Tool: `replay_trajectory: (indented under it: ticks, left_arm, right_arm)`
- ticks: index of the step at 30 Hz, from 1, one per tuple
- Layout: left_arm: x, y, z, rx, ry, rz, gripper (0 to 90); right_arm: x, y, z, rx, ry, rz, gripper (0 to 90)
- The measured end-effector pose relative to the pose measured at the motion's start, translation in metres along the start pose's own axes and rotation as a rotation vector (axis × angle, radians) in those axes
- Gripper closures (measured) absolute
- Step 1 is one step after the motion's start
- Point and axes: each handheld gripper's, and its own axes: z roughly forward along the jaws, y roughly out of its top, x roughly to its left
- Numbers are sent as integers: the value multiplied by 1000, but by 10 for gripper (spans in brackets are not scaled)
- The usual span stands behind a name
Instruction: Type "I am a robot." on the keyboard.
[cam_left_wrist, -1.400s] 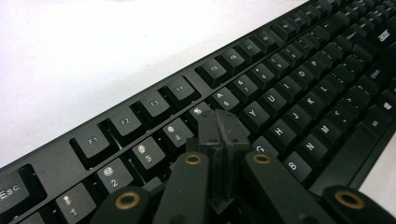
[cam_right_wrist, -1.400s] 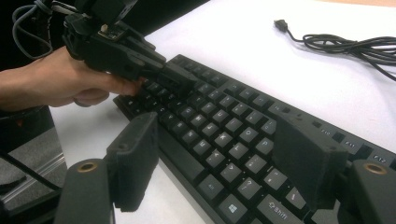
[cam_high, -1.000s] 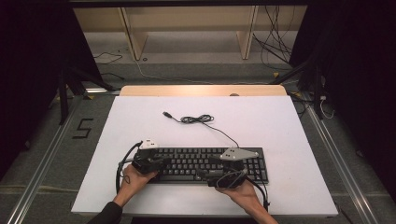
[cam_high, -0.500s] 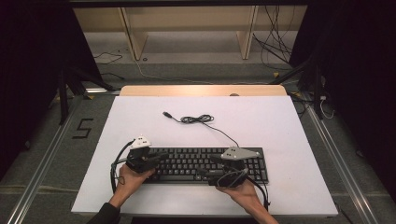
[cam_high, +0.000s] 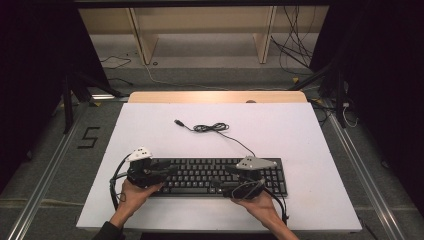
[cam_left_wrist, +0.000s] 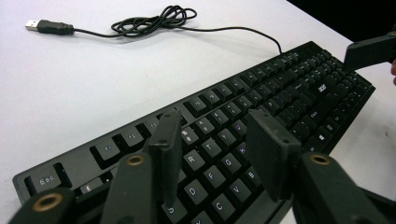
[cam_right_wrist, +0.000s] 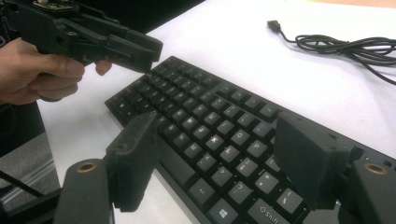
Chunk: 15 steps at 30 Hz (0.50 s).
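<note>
Cable (cam_high: 212, 128) behind keyboard (cam_high: 215, 175) (apart).

The black full-size keyboard (cam_high: 215, 176) lies flat on the white counter (cam_high: 300, 135), long side across, keys up and all in place. Its left end sits under the left tool (cam_left_wrist: 212, 154), its right part under the right tool (cam_right_wrist: 215, 158). Its thin black cable (cam_high: 235, 140) leaves the rear edge beyond the right tool, bunches into a loose coil, and ends in a USB plug (cam_high: 178, 122) lying well beyond both tools.

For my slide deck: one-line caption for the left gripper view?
Open left claw poised above the black keyboard, its cable coiled behind.
</note>
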Motion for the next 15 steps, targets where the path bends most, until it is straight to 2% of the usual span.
replay_trajectory:
  ticks: [6, 15]
  left_arm:
    - [-1, -2, -5, -24, -15, -6, 418]
    - [-5, -6, -12, -57, -32, -17, 303]
  right_arm:
    - [-1, 0, 5, 15, 1, -3, 314]
    - [-4, 4, 13, 31, -2, -9, 307]
